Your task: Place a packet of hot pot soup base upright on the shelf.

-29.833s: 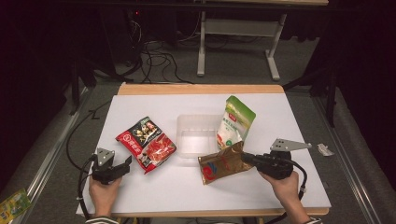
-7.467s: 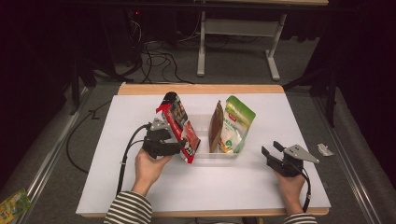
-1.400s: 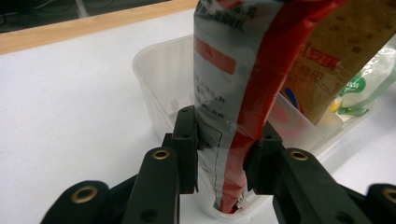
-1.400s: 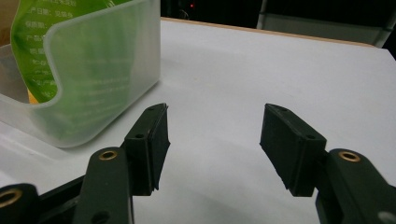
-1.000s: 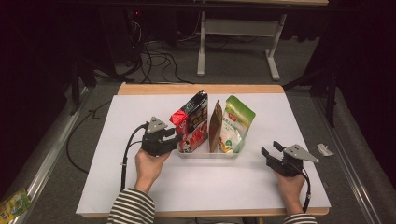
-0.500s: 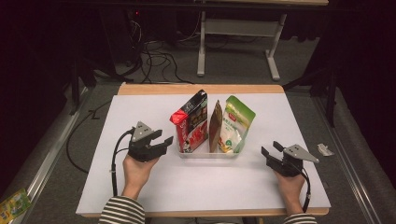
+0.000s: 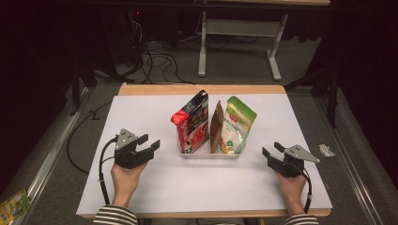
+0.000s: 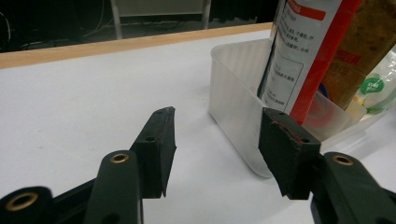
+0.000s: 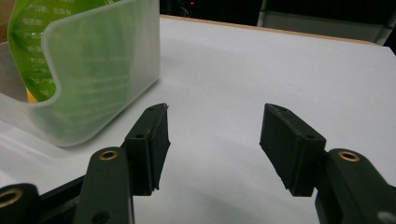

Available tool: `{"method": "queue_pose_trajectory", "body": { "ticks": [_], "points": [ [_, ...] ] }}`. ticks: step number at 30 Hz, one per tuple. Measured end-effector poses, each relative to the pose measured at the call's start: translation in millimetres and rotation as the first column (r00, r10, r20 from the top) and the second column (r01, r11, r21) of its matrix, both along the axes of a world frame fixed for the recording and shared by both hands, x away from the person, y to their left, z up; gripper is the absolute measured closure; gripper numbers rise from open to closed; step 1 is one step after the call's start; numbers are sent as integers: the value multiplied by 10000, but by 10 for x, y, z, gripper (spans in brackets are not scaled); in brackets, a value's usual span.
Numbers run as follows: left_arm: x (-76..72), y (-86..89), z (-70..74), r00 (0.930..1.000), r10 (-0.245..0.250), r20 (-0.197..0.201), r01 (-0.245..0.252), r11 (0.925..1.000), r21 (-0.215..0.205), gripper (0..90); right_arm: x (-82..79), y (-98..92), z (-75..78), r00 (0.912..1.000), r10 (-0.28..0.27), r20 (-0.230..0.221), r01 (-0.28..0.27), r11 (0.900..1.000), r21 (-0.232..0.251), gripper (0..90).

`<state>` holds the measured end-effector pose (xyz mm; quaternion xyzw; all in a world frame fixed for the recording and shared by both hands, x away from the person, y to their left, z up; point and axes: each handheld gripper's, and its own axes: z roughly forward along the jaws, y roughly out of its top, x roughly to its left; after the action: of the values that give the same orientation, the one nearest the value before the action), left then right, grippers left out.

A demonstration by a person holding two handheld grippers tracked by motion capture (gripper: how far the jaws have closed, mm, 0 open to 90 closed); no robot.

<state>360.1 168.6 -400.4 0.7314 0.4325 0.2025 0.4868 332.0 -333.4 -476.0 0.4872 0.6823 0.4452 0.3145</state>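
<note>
Three glossy pouches upright in a frosted plastic tub

The left claw (image 7: pixel 149 145) has just been opening and gapes empty beside the translucent tub (image 7: pixel 206 153) mid-bench; red pouch (image 7: pixel 191 123), brown pouch (image 7: pixel 216 126), green pouch (image 7: pixel 235 124) stand inside. The right claw (image 7: pixel 272 152) is wide, empty.

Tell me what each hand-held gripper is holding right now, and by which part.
Nothing is held: the left hand-held gripper and the right hand-held gripper both stand open and empty.

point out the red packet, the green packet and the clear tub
red packet (image 7: pixel 191 123), high view, on its front face
green packet (image 7: pixel 237 123), high view, on its upper front
clear tub (image 8: pixel 233 98), left gripper view, on its near side wall
</note>
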Motion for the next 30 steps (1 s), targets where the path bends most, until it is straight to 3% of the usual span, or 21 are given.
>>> {"method": "queue_pose_trajectory", "body": {
  "ticks": [13, 26, 30],
  "points": [
    [-32, 122, -186, 9984, 525, -208, -522, 9985, 167, 435, 7, 0, 0, 10000, 19, -6, -19, 10000, -66, 422],
    [-26, 211, -419, 9944, 912, -540, -912, 9958, 35, 423, 6, 3, 1, 10000, 40, -24, -41, 10000, -91, 424],
    [-11, 198, -464, 9942, 923, -558, -911, 9956, 230, 420, 7, 2, 0, 10000, 61, -7, -61, 9999, -119, 423]
  ]
}}
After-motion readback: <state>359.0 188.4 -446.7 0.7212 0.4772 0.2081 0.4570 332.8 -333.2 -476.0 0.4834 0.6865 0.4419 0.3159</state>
